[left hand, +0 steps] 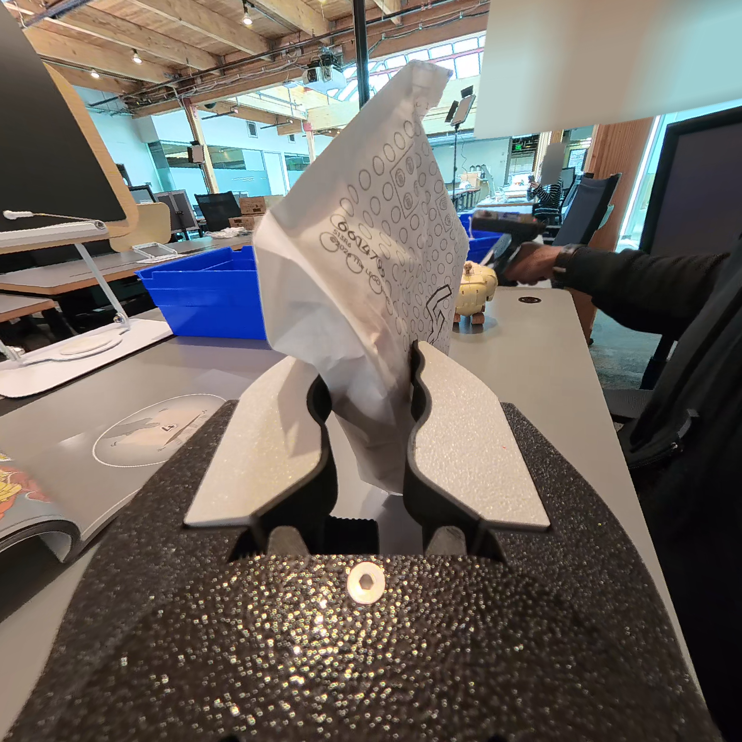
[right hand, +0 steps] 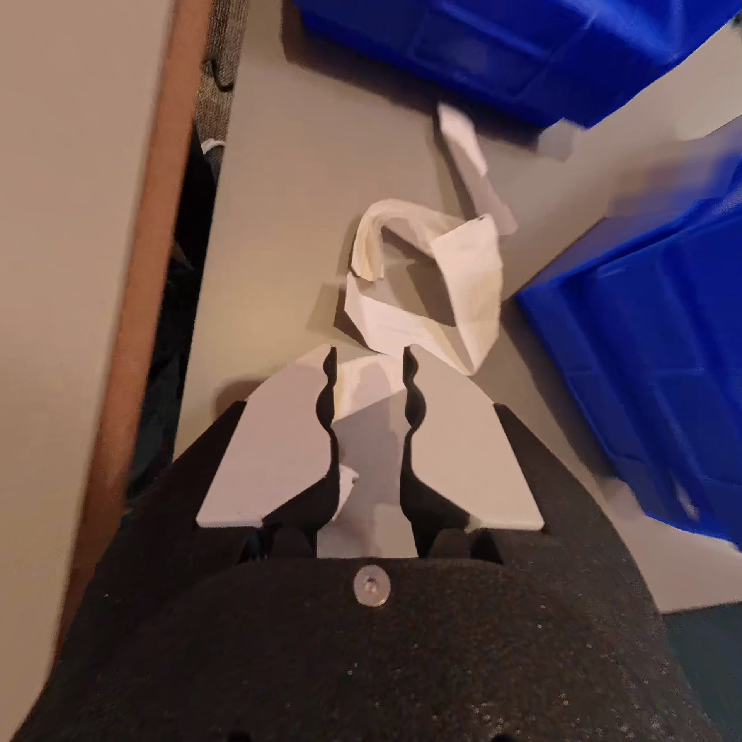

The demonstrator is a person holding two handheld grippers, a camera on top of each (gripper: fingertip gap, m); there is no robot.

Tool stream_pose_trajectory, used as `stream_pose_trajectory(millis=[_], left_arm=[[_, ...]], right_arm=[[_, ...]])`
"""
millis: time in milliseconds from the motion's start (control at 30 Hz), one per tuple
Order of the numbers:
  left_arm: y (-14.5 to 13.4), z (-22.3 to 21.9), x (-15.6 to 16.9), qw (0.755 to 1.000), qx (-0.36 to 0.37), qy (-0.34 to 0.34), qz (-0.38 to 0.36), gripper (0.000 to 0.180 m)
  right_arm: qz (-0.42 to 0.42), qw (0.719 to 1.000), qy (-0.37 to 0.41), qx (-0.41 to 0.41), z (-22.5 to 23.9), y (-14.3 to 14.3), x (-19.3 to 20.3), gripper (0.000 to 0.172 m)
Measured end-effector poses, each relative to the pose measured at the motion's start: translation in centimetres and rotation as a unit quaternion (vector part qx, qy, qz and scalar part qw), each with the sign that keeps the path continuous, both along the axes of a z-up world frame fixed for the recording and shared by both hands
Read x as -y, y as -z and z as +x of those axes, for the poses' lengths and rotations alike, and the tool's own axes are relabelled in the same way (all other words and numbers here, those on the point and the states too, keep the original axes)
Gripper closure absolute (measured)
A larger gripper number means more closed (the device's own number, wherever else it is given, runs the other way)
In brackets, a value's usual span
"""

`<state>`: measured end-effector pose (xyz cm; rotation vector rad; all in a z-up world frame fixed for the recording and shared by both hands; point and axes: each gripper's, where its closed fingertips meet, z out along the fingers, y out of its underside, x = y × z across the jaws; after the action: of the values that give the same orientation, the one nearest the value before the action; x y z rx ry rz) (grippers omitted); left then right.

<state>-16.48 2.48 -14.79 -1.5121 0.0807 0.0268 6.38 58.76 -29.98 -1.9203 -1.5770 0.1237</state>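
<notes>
The left tongs (left hand: pixel 371 385) pinch the crumpled lower end of a white paper bag (left hand: pixel 361 241) printed with black circles, which stands upright above the grey tabletop (left hand: pixel 542 381), whose right edge drops to the carpet. Left of the bag sits a glossy blue plastic bin (left hand: pixel 200 293), and beyond it on the right a cream brick-built figure (left hand: pixel 475 289) stands near a sleeved hand (left hand: pixel 526 263); a booklet (left hand: pixel 60 482) lies near left. The right tongs (right hand: pixel 367 361) are spread, pointing down over a torn, curled strip of white paper (right hand: pixel 421 289) on the tabletop; part of it shows between the fingers, unpressed. Blue bins (right hand: pixel 642 341) crowd the right, while a brown tabletop edge (right hand: pixel 152 241) bounds the left.
</notes>
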Motion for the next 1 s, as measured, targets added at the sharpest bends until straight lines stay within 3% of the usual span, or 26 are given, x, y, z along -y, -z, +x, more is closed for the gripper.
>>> stream_pose_trajectory(millis=[133, 200, 267, 333, 433, 533, 633, 767, 1000], left_arm=[[-0.1, 0.0, -0.5, 1.0, 0.005, 0.004, 0.003, 0.144], [-0.2, 0.2, -0.7, 1.0, 0.002, 0.006, 0.007, 0.144], [-0.3, 0.5, -0.9, 1.0, -0.001, 0.008, 0.013, 0.144], [-0.4, 0.9, -1.0, 1.0, -0.006, 0.011, 0.018, 0.144], [-0.5, 1.4, -1.1, 0.999, -0.016, 0.018, 0.026, 0.144], [-0.8, 2.1, -0.7, 0.998, -0.024, 0.037, 0.038, 0.144], [-1.1, 2.8, -0.1, 0.996, -0.034, 0.058, 0.05, 0.144], [-1.2, 3.0, 0.8, 0.995, -0.043, 0.069, 0.059, 0.143], [-1.4, 2.7, 1.4, 0.994, -0.041, 0.076, 0.068, 0.143]], right_arm=[[0.071, 0.997, -0.04, -0.018, -0.8, -7.4, 3.2, 0.138], [0.093, 0.99, -0.097, -0.043, -2.7, -11.4, 7.4, 0.138], [0.086, 0.973, -0.197, -0.081, -5.7, -14.6, 14.2, 0.14], [0.059, 0.935, -0.326, -0.125, -8.6, -17.1, 23.0, 0.145], [-0.023, 0.839, -0.51, -0.187, -10.8, -18.8, 36.6, 0.155], [-0.087, 0.771, -0.596, -0.209, -12.2, -18.7, 44.5, 0.168], [-0.125, 0.748, -0.603, -0.248, -14.1, -19.3, 47.3, 0.172], [-0.153, 0.735, -0.612, -0.25, -14.8, -18.9, 48.8, 0.162], [-0.157, 0.747, -0.584, -0.276, -15.4, -19.1, 47.8, 0.141]])
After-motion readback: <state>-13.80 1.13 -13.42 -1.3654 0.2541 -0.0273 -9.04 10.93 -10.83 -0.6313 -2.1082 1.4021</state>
